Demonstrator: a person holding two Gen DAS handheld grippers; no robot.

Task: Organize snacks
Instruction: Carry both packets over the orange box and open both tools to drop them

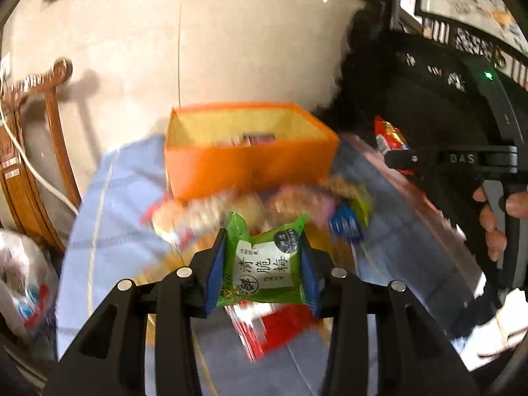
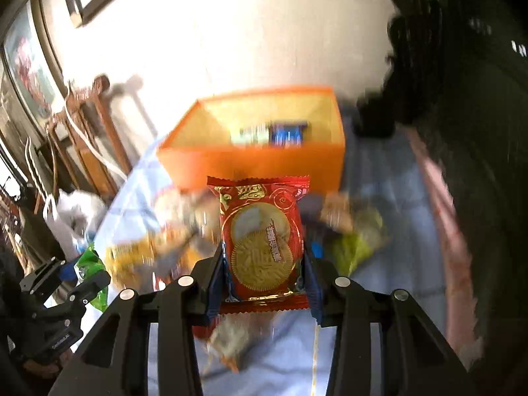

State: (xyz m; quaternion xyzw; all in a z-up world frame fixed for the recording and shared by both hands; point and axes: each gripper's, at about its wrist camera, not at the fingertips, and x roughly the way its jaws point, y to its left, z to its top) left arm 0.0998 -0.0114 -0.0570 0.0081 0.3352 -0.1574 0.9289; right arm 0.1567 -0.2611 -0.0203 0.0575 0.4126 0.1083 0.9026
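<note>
My left gripper (image 1: 262, 265) is shut on a green plum snack packet (image 1: 264, 264), held above a blurred pile of snack packets (image 1: 237, 211) on the blue cloth. My right gripper (image 2: 264, 274) is shut on a red biscuit packet (image 2: 262, 241), also above the pile (image 2: 171, 231). An open orange box (image 1: 247, 165) stands beyond the pile and holds a few packets; it also shows in the right wrist view (image 2: 257, 161). The right gripper with its red packet (image 1: 391, 135) appears at the right of the left wrist view. The left gripper (image 2: 76, 283) appears at lower left of the right wrist view.
The blue checked tablecloth (image 1: 125, 198) covers the table. A wooden chair (image 1: 39, 132) and a white plastic bag (image 1: 23, 280) stand to the left. A white wall is behind the box. Dark furniture (image 2: 462, 132) fills the right side.
</note>
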